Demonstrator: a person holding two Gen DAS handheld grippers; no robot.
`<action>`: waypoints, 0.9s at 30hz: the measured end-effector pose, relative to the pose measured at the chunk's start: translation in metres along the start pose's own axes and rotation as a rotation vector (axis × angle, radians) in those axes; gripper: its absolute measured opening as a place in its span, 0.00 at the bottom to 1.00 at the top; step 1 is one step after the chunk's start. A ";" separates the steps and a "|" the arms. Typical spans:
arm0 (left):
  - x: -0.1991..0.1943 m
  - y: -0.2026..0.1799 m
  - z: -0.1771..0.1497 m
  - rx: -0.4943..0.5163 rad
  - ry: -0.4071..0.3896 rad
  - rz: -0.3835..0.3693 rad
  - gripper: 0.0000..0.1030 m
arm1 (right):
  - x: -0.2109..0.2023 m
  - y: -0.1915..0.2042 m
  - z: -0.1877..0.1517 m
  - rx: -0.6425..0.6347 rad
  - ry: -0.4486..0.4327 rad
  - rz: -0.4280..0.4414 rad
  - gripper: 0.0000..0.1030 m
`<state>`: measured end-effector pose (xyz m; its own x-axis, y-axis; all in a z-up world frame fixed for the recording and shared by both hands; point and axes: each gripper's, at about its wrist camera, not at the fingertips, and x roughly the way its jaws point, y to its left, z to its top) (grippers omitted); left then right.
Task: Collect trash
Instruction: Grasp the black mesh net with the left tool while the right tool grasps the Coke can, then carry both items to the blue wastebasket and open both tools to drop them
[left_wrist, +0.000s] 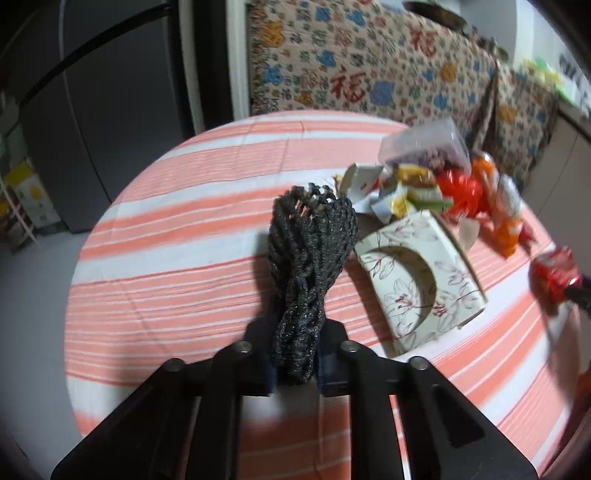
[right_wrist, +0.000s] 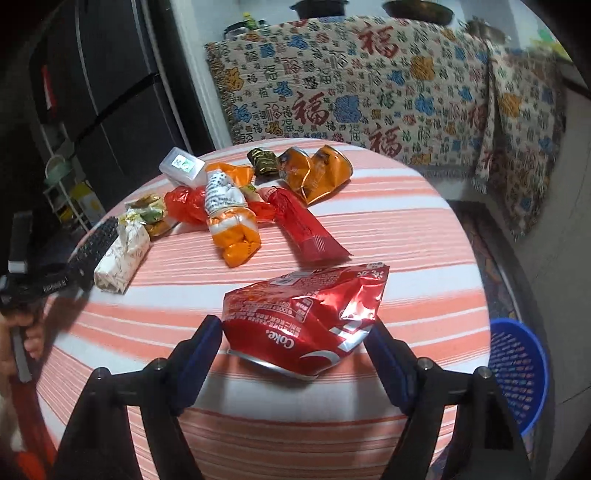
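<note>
two crushed cans (right_wrist: 306, 325), one tissue box (left_wrist: 421, 273), one blue basket (right_wrist: 517, 373), one black net (left_wrist: 310, 266).

Left gripper (left_wrist: 295, 354): matte black angular arms, round silver screws, dark blue pads (left_wrist: 332, 373). Right gripper (right_wrist: 295, 343): same black frame, silver screws, blue pads (right_wrist: 201, 347). Bare-skinned hand (right_wrist: 31, 332) at 9 o'clock.

Ahead of the gripper lies a round surface under an orange-and-white striped cloth (right_wrist: 388, 229). Beyond its far edge stands a piece of furniture draped in a cream woven throw with red characters and blue and orange motifs (right_wrist: 369, 92). To the far left rises a tall dark cabinet with glossy doors (left_wrist: 110, 110), with a white wire rack (right_wrist: 62, 192) at its foot. Low on the right, a blue perforated plastic basket (right_wrist: 521, 373) sits on the pale floor (left_wrist: 33, 280).
</note>
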<state>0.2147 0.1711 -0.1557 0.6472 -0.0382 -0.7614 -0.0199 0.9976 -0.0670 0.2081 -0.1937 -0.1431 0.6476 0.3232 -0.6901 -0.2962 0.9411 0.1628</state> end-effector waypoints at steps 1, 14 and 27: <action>-0.002 0.004 -0.001 -0.022 -0.004 -0.007 0.11 | -0.002 0.000 -0.001 -0.003 -0.008 0.000 0.77; -0.043 -0.006 -0.011 -0.060 -0.063 -0.033 0.10 | -0.032 -0.001 0.008 -0.037 -0.078 0.035 0.72; -0.056 -0.023 -0.013 -0.062 -0.098 -0.062 0.10 | -0.044 -0.006 0.002 -0.032 -0.089 0.133 0.68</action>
<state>0.1686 0.1499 -0.1201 0.7202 -0.0906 -0.6878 -0.0229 0.9878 -0.1542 0.1825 -0.2137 -0.1126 0.6602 0.4536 -0.5987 -0.4048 0.8863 0.2251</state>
